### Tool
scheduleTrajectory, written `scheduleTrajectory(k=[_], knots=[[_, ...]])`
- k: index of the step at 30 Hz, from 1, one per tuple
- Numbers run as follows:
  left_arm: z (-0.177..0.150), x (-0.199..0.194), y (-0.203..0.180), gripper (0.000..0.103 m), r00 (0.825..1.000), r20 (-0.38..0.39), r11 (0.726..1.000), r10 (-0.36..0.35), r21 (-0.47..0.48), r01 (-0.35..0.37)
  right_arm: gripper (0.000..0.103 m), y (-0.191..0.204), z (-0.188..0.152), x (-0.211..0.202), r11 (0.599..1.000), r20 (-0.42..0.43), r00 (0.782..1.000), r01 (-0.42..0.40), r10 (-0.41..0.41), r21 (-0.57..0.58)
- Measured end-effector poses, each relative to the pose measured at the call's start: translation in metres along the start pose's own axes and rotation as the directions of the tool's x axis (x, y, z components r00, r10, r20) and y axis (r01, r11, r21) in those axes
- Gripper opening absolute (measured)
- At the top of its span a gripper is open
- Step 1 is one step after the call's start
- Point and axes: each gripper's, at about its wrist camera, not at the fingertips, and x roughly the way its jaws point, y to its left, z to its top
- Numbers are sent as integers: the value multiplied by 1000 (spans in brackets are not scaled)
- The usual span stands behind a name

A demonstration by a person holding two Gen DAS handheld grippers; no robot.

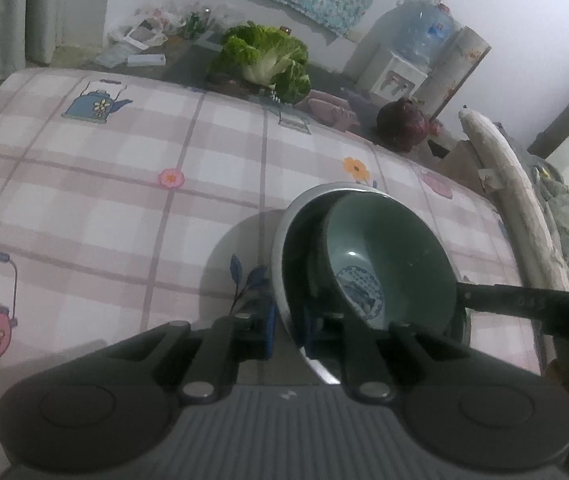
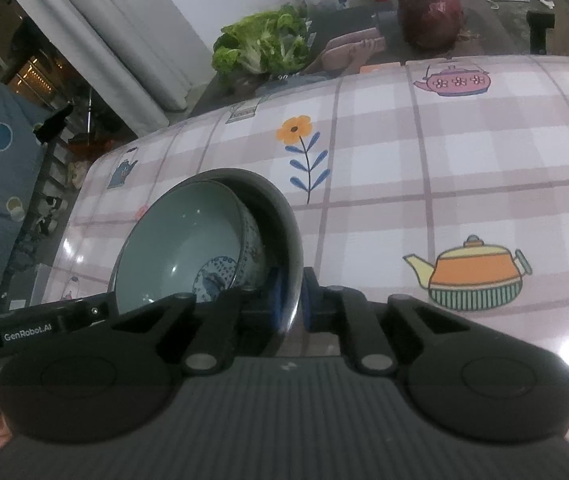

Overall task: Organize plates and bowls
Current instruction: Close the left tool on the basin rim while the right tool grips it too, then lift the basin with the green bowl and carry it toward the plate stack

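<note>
- A metal bowl [image 1: 284,264] with a shiny, rounded rim is gripped from two sides above the desk [image 1: 104,200], which carries a pink-and-white checked cloth printed with teapots and flowers.
- Inside it sits a smaller green bowl [image 1: 388,248], tilted, with a pale glazed inside and a blue speckled round pattern at its bottom.
- In the right wrist view the green bowl [image 2: 180,248] leans against the inner wall of the metal bowl [image 2: 284,236]; its outer side shows a blue-and-white pattern.
- The left tool [image 1: 288,326] is closed on the rim of the metal bowl, one blue-padded finger outside the wall and the other inside.
- The right tool [image 2: 290,306] pinches the opposite part of the same rim, its blue pads pressed to either side of the thin metal edge.
- Each view shows the other tool's black arm reaching in from the side at the bowl's edge.
- The metal bowl casts a round shadow on the cloth beside a blue leaf print.
- Beyond the far edge of the desk lie a leafy cabbage [image 1: 266,58] and a dark red cabbage [image 1: 402,124]; a water dispenser [image 1: 400,64] stands by the wall.
</note>
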Motion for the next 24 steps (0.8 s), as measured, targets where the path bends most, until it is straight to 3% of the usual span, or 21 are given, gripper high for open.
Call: scheduleTrajectory(k=[7,15,24], knots=[[-15,-13,4,14,999,-31,1000,-17,0,17,9,0,-19,-11,1000,-29,999,-29,29,3],[-18,-9,-2,16,1000,-14,999,11,47,-11,10,0,-26,-11,999,-25,999,-38,39,14],[-22,0,0,15,1000,24,999,5,34,-5,9,-8,-28,4,994,-16,996,-81,82,76]])
